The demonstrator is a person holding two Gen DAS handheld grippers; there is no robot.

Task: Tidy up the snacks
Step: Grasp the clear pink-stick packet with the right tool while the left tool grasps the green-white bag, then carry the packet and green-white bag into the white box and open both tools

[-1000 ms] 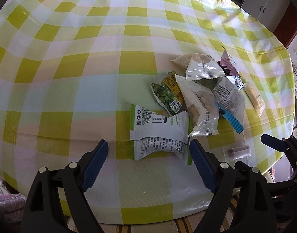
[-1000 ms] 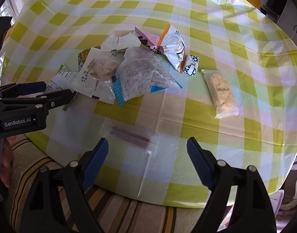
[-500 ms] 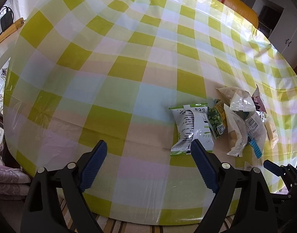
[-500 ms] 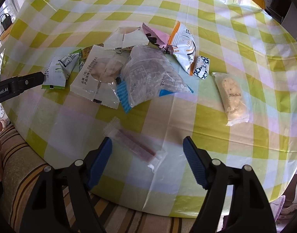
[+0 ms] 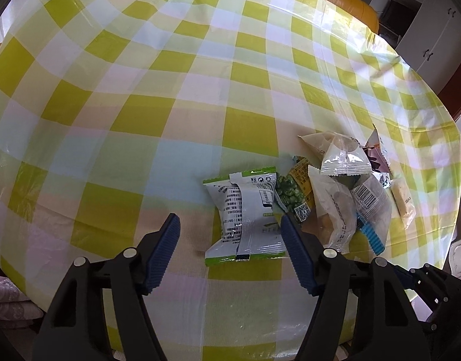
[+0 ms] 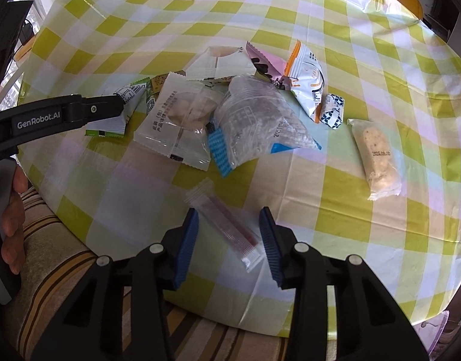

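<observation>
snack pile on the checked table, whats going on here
A person is sorting snack packets on a checked tablecloth with two tools. The left hand-held gripper has just been closing around a green-and-white packet, with only its right pad touching. The right hand-held gripper has just been closing around a clear sleeve with a red strip, not visibly clamped yet. The rest of the pile lies untouched.

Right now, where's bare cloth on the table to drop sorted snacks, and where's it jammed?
Free: the whole checked tablecloth left of and beyond the green-edged white packet, and the far side past the orange-and-white packet. Smaller gap between the clear sleeve with a red stick and the beige bar packet. Crowded: the overlapping pile around the clear blue-edged bag.
</observation>
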